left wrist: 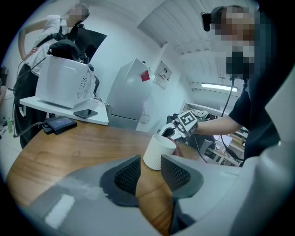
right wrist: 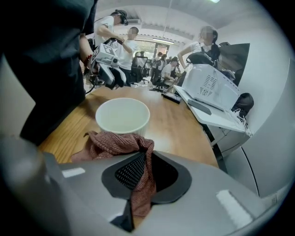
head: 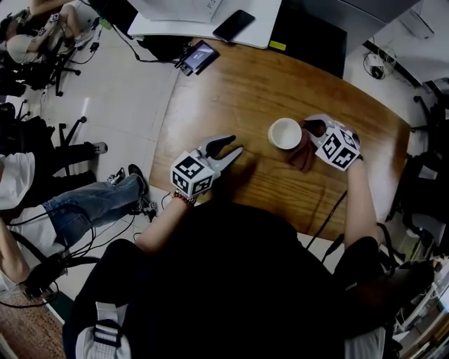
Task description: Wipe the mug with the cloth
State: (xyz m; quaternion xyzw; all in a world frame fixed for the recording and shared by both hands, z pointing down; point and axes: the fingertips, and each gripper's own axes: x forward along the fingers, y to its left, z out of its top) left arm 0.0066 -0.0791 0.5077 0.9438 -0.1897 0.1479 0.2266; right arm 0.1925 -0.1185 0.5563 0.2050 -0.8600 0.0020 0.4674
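Observation:
A white ribbed mug (head: 285,133) stands upright on the wooden table (head: 238,91). A reddish-brown cloth (head: 303,156) lies bunched against its right side. My right gripper (head: 313,129) is just right of the mug and is shut on the cloth (right wrist: 115,144), which hangs between its pads and drapes toward the mug (right wrist: 122,116). My left gripper (head: 228,147) rests on the table left of the mug, open and holding nothing. In the left gripper view the mug (left wrist: 159,152) stands just beyond the open jaws, with bare wood between them.
A white side desk (head: 203,21) at the far edge holds a phone (head: 233,24) and a white machine (left wrist: 64,83). A small black device (head: 198,56) lies at the table's far left corner. People and office chairs (head: 42,42) are on the left.

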